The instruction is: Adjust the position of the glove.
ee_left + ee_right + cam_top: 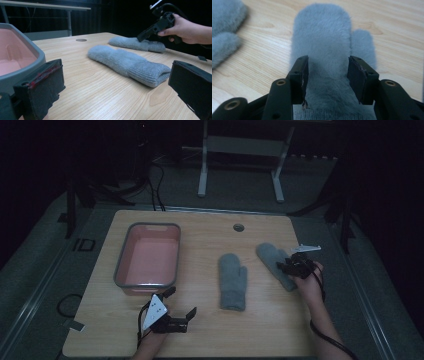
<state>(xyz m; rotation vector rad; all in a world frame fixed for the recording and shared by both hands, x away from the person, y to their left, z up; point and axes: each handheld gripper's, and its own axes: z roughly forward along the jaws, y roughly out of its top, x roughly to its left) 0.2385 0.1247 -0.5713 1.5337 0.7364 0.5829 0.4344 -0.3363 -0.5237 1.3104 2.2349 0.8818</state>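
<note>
Two grey mittens lie on the wooden table. The middle mitten lies with its cuff toward me. The right mitten lies at a slant. My right gripper is open just above that mitten near its cuff, one jaw over each side, pads not pressing it. My left gripper rests open and wide near the front edge, holding nothing, pointing across at the mittens.
A pink tub with a grey rim stands at the table's left, just beyond my left gripper. A round cable hole is near the far edge. A white stand and floor cables lie behind the table.
</note>
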